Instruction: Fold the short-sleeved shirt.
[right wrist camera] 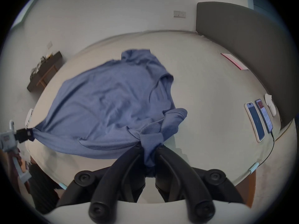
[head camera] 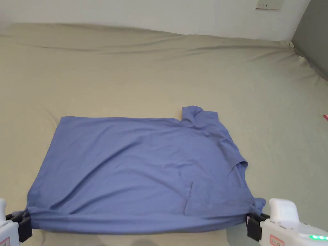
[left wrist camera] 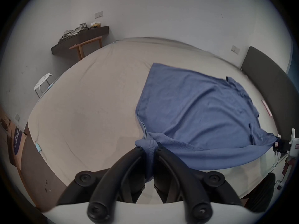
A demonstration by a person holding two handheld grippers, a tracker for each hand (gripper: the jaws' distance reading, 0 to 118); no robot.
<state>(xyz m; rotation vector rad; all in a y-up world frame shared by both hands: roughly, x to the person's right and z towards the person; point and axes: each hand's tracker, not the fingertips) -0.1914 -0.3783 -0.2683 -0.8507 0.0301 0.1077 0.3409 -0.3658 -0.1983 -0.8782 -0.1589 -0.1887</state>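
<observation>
- Both grippers at near bed edge: left gripper (left wrist camera: 148, 148) clenched on shirt (head camera: 137, 169) hem corner, right gripper (right wrist camera: 149, 145) clenched on bunched sleeve end.
- Shirt spread sideways on bed (head camera: 160, 70), near edge pulled taut between them, likely to smooth it before folding.

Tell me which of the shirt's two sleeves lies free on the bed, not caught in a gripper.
The far sleeve, poking out from the shirt at its far edge. The near one is bunched at the right hand-held gripper.
</observation>
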